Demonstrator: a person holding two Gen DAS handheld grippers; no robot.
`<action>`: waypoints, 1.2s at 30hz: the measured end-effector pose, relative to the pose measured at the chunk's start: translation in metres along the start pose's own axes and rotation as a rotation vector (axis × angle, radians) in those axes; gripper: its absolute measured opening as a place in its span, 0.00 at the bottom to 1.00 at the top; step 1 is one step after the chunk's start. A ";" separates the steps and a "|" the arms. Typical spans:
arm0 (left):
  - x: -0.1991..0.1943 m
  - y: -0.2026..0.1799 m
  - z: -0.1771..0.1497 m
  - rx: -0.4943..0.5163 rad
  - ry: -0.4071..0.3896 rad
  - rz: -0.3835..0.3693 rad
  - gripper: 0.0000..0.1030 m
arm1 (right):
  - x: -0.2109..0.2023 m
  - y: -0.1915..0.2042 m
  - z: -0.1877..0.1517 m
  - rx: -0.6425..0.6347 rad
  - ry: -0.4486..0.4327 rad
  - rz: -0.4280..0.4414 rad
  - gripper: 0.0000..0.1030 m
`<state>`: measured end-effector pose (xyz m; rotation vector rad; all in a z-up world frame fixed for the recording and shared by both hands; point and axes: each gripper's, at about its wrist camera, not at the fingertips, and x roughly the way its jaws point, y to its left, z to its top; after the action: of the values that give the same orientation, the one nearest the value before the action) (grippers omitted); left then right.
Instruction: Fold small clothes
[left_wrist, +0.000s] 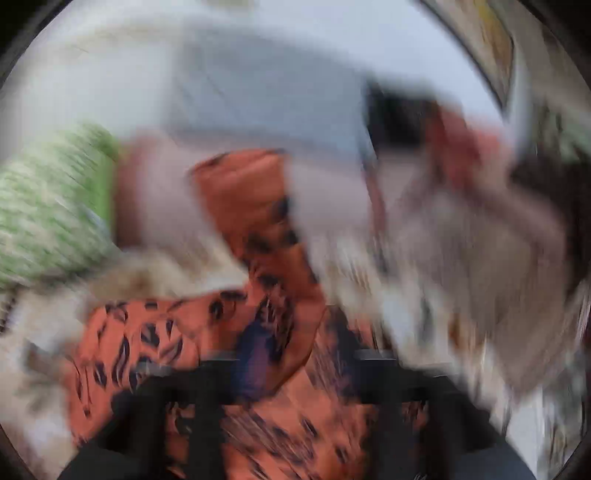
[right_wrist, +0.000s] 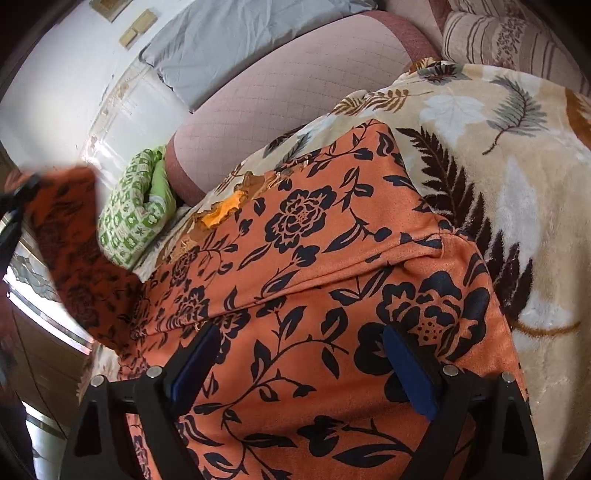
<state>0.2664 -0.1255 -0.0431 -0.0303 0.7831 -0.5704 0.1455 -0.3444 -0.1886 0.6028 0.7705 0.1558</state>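
The garment lies on the blanket. The folded cloth sits left of it, the pillow behind, against the wall.

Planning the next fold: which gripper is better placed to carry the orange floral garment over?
Probably left. The left gripper appears to hold a raised part of the orange floral garment, though blurred. The right gripper hovers open over flat cloth, gripping nothing.

No words, numbers, labels or brand marks can be read in either view; the orange garment and the blanket carry only flower and leaf patterns.
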 end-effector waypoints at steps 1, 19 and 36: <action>0.018 -0.004 -0.012 0.018 0.059 0.003 0.68 | -0.001 -0.001 0.002 0.005 0.010 0.012 0.89; -0.045 0.181 -0.155 -0.193 0.175 0.493 0.76 | 0.035 -0.020 0.102 0.210 0.070 -0.051 0.89; -0.054 0.211 -0.173 -0.462 0.124 0.474 0.36 | 0.046 -0.004 0.086 -0.037 0.214 -0.231 0.24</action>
<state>0.2189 0.1123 -0.1805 -0.2297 0.9920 0.0651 0.2380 -0.3707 -0.1702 0.4624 1.0359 0.0216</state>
